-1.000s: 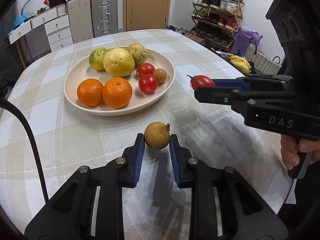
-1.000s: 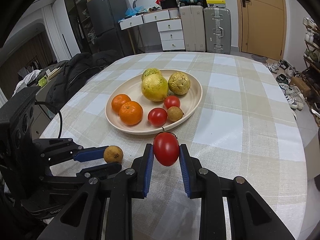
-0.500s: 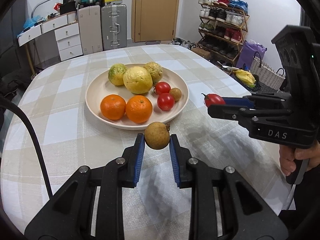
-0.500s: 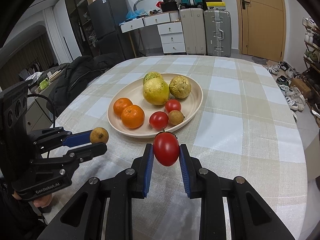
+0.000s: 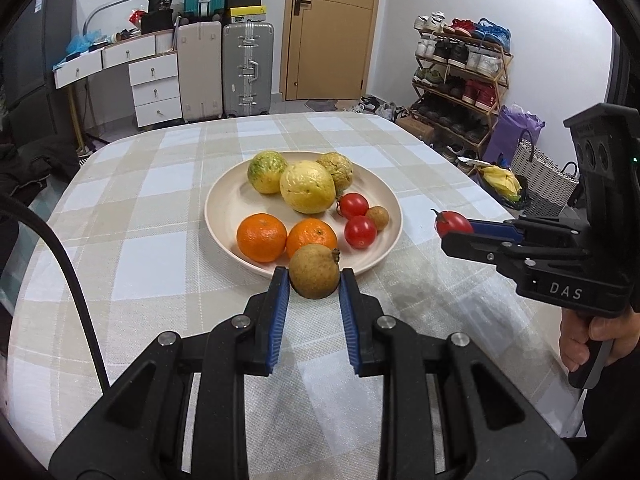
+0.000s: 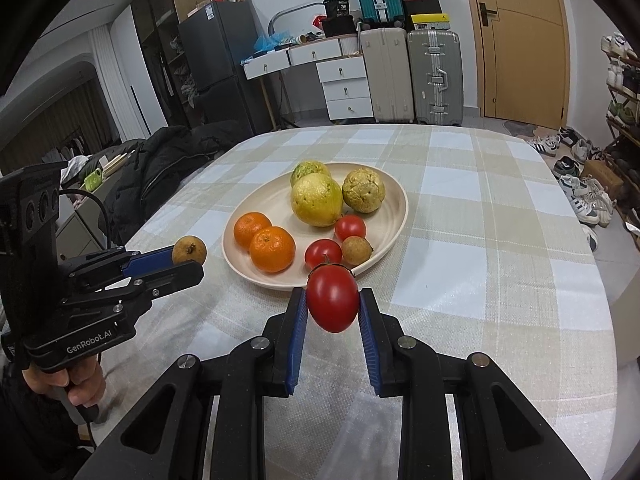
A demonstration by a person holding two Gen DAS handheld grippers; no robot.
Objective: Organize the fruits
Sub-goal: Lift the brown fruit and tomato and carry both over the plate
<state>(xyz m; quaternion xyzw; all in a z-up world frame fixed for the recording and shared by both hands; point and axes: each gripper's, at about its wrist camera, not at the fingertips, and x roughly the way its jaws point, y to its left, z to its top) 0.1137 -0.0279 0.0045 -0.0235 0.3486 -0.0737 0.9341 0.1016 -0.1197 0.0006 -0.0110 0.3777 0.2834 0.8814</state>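
My left gripper [image 5: 314, 282] is shut on a small brown longan [image 5: 314, 271], held in the air just short of the near rim of the cream plate [image 5: 224, 200]. The right gripper [image 6: 333, 305] is shut on a red tomato [image 6: 333, 303], also raised, near the plate's [image 6: 394, 200] front edge. On the plate lie two oranges [image 5: 262, 237], three yellow-green fruits [image 5: 307, 187], two tomatoes [image 5: 360, 231] and another longan [image 5: 377, 217]. Each gripper shows in the other's view: the right gripper [image 5: 454, 229] with its tomato, the left gripper [image 6: 188, 260] with its longan.
The round table [image 5: 140, 216] carries a beige checked cloth. A black cable [image 5: 76, 280] hangs at the left. A person's hand [image 5: 592, 336] holds the right handle. Suitcases, drawers, a door and a shoe rack [image 5: 460, 80] stand beyond the table.
My left gripper has risen and drawn back with the longan, so the plate now sits lower and farther in its view. The right gripper has stayed put with the tomato.
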